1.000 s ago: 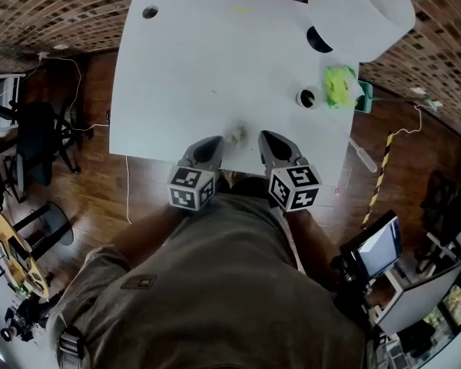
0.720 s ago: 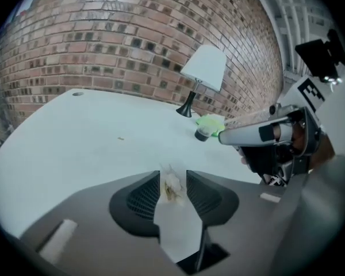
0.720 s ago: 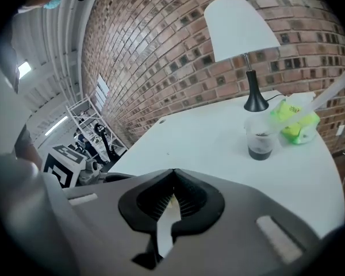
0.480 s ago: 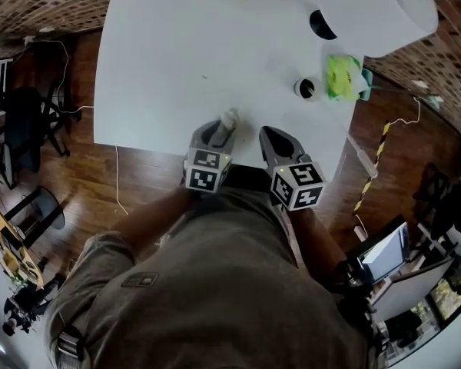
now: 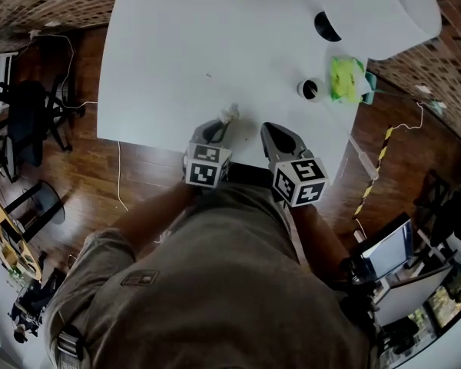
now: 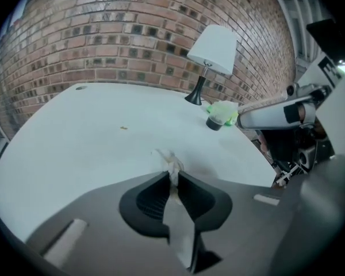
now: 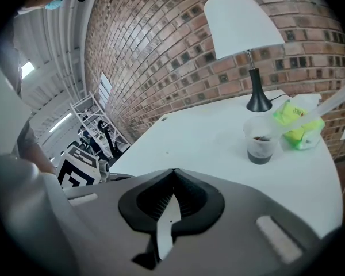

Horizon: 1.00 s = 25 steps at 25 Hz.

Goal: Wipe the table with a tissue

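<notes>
The white rectangular table [image 5: 177,52] lies open across the left and centre of the head view. Obstacles crowd its upper right corner: a white-shaded lamp with a black base [image 5: 384,10], a small clear cup with dark contents [image 5: 310,90] and, just beside it, a yellow-green packet [image 5: 344,79].

Place: you stand in a workroom that is part office, part lab.
Walls: a bare brick wall [image 6: 132,33] runs along the far side of your white table [image 5: 184,44].
Floor: a dark wooden floor [image 5: 84,183], with loose cables [image 5: 120,175] trailing on your left.
Furniture: a black office chair [image 5: 31,121] on the far left; a table lamp [image 5: 376,10] at the table's far right corner.
Equipment: screens [image 5: 388,256] on your near right, a yellow-black striped bar [image 5: 373,187] near them, and a white metal rack [image 7: 92,117] further off in the room.
</notes>
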Each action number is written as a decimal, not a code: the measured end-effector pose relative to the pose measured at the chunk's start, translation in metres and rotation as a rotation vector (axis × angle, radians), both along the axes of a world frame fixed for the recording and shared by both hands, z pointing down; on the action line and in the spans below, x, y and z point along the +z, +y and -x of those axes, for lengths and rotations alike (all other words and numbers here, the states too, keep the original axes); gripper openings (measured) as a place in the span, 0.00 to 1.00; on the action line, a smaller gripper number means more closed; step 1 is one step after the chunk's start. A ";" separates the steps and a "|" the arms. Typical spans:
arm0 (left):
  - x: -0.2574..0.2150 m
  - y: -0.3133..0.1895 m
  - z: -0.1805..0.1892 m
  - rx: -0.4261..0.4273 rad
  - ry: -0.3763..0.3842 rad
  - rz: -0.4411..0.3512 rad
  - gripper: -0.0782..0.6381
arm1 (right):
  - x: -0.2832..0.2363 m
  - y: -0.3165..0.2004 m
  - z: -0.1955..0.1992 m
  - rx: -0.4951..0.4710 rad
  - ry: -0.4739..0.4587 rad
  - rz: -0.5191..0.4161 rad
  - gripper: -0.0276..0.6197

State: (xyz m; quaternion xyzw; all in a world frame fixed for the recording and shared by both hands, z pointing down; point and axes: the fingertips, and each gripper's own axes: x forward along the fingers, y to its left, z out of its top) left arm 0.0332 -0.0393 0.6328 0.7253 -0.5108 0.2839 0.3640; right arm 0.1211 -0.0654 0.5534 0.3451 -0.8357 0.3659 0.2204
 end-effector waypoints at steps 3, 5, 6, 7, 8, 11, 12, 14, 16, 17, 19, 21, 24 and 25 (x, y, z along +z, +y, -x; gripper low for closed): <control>-0.010 -0.007 0.019 -0.034 -0.008 -0.034 0.17 | -0.006 -0.003 0.011 -0.011 -0.008 -0.020 0.06; -0.015 -0.010 0.033 -0.056 -0.013 -0.055 0.17 | -0.012 -0.005 0.019 -0.018 -0.014 -0.038 0.06; -0.017 -0.012 0.039 -0.068 -0.014 -0.064 0.17 | -0.015 -0.006 0.023 -0.020 -0.017 -0.047 0.06; -0.021 -0.014 0.046 -0.078 -0.016 -0.076 0.17 | -0.018 -0.007 0.027 -0.022 -0.020 -0.055 0.06; -0.027 -0.017 0.052 -0.088 -0.020 -0.088 0.17 | -0.020 -0.008 0.031 -0.024 -0.022 -0.062 0.06; -0.040 -0.026 0.070 -0.113 -0.028 -0.118 0.17 | -0.026 -0.009 0.045 -0.032 -0.028 -0.079 0.06; -0.043 -0.030 0.077 -0.122 -0.028 -0.128 0.17 | -0.027 -0.010 0.049 -0.035 -0.029 -0.084 0.06; -0.048 -0.037 0.088 -0.139 -0.027 -0.144 0.17 | -0.030 -0.010 0.057 -0.038 -0.031 -0.092 0.06; -0.048 -0.042 0.097 -0.149 -0.019 -0.152 0.17 | -0.032 -0.012 0.062 -0.035 -0.030 -0.097 0.06; -0.047 -0.046 0.100 -0.150 -0.015 -0.152 0.17 | -0.033 -0.013 0.064 -0.032 -0.027 -0.099 0.06; -0.046 -0.053 0.107 -0.148 -0.019 -0.151 0.17 | -0.033 -0.017 0.067 -0.024 -0.020 -0.101 0.06; -0.044 -0.062 0.112 -0.141 -0.035 -0.150 0.17 | -0.033 -0.020 0.067 -0.014 -0.013 -0.099 0.06; -0.037 -0.075 0.116 -0.123 -0.054 -0.136 0.17 | -0.032 -0.025 0.065 0.014 -0.001 -0.088 0.06; -0.032 -0.079 0.117 -0.116 -0.056 -0.129 0.17 | -0.032 -0.027 0.064 0.024 0.002 -0.083 0.06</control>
